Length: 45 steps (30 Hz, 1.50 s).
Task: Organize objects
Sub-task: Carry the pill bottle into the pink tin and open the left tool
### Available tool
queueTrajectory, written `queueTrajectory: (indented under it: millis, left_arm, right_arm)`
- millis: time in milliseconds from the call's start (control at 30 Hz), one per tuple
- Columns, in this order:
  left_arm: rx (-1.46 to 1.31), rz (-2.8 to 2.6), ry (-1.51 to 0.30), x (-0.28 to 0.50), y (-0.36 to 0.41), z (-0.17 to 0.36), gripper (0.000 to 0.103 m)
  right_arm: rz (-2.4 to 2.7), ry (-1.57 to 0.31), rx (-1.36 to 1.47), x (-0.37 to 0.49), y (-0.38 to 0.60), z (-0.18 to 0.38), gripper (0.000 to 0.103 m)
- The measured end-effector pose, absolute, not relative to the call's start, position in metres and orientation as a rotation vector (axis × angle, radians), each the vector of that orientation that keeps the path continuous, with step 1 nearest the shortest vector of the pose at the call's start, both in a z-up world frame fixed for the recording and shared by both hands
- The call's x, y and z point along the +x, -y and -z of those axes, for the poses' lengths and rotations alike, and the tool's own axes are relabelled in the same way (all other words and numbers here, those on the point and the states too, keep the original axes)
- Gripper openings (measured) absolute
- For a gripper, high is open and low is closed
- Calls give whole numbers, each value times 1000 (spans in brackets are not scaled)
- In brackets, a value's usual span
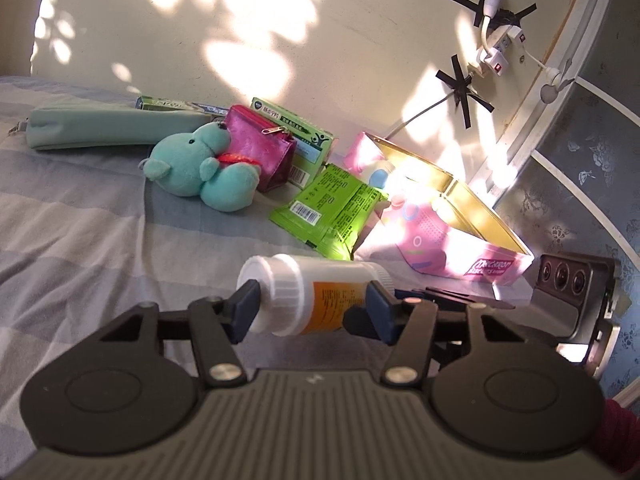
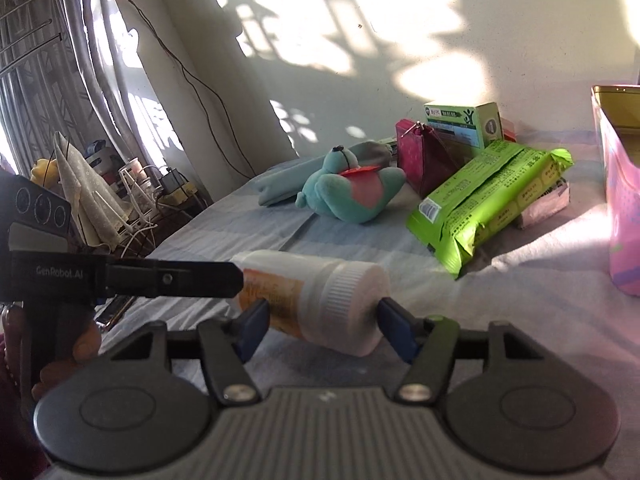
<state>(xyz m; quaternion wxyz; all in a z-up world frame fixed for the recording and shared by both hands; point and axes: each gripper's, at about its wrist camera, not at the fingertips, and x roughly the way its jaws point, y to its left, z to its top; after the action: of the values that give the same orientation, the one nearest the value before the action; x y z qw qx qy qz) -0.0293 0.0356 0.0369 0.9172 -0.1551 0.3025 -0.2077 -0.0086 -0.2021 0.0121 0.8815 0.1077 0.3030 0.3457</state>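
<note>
A white bottle (image 1: 316, 296) with a ribbed cap and an orange label hangs sideways above the striped bed sheet (image 1: 80, 220). My left gripper (image 1: 312, 308) is shut on it, one blue pad on the cap end and the other at the base. In the right wrist view the same bottle (image 2: 320, 300) sits in my right gripper (image 2: 325, 320), which is shut on it with one pad against the cap end and one on the label. The left gripper's black finger (image 2: 180, 278) reaches in from the left to the bottle's base.
On the bed behind lie a teal plush toy (image 1: 200, 168), a magenta pouch (image 1: 256, 148), a green box (image 1: 304, 136), a green packet (image 1: 332, 208) and a teal pencil case (image 1: 108, 128). An open pink box (image 1: 424, 236) stands at the right. A cluttered side table (image 2: 120, 192) is beyond the bed's left edge.
</note>
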Motion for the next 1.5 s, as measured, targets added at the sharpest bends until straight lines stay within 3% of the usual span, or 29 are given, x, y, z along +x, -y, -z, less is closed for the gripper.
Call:
queueTrajectory:
  millis: [400, 800, 900, 967, 1167, 1333, 1500]
  left_arm:
    - [-152, 622, -483, 33, 93, -88, 59]
    - [-130, 707, -581, 100, 201, -58, 59]
    - [-132, 689, -597, 106, 209, -54, 59]
    - [-136, 668, -609, 108, 211, -53, 59]
    - [-77, 561, -570, 93, 209, -59, 61]
    - [5, 455, -548, 67, 194, -61, 62]
    - [68, 315, -538, 44, 165, -55, 65]
  right_arm:
    - [-453, -380, 236, -14, 309, -69, 61]
    - [-225, -394, 273, 16, 410, -36, 62]
    - [-191, -370, 230, 17, 407, -31, 66]
    - [-181, -348, 208, 14, 403, -29, 75]
    - [-131, -320, 217, 7, 403, -31, 75]
    - [-126, -288, 245, -11, 398, -38, 64]
    - [-146, -268, 240, -34, 372, -42, 59]
